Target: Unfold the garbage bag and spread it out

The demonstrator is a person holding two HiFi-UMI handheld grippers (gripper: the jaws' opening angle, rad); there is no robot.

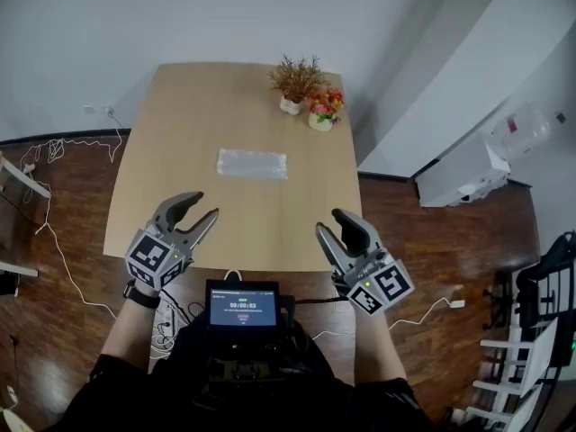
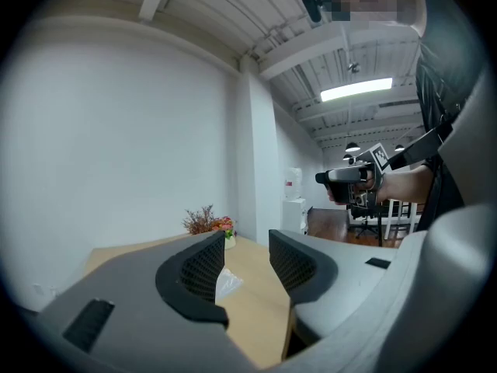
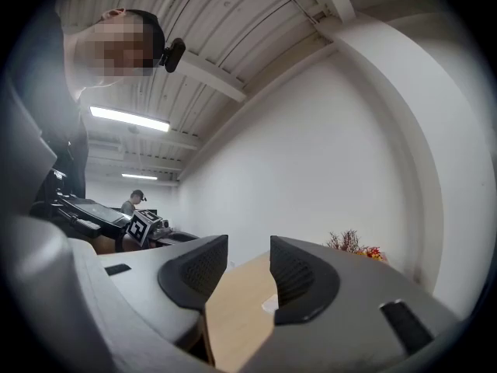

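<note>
A folded, clear-whitish garbage bag [image 1: 252,163] lies flat in the middle of the wooden table [image 1: 180,124]. Both grippers hover over the table's near edge, well short of the bag. My left gripper [image 1: 202,206] is open and holds nothing; in its own view the bag [image 2: 230,284] shows small through the gap between the jaws of the left gripper [image 2: 247,243]. My right gripper [image 1: 331,222] is also open and empty; in its view a corner of the bag [image 3: 269,303] peeks out beside the right-hand jaw of the right gripper [image 3: 248,261].
Two small pots with dried twigs [image 1: 292,84] and red-orange flowers [image 1: 324,108] stand at the table's far right. A screen unit [image 1: 243,306] hangs at the person's chest. Cables [image 1: 63,241] run over the floor at the left. A water dispenser [image 1: 486,165] and a rack [image 1: 540,331] stand at the right.
</note>
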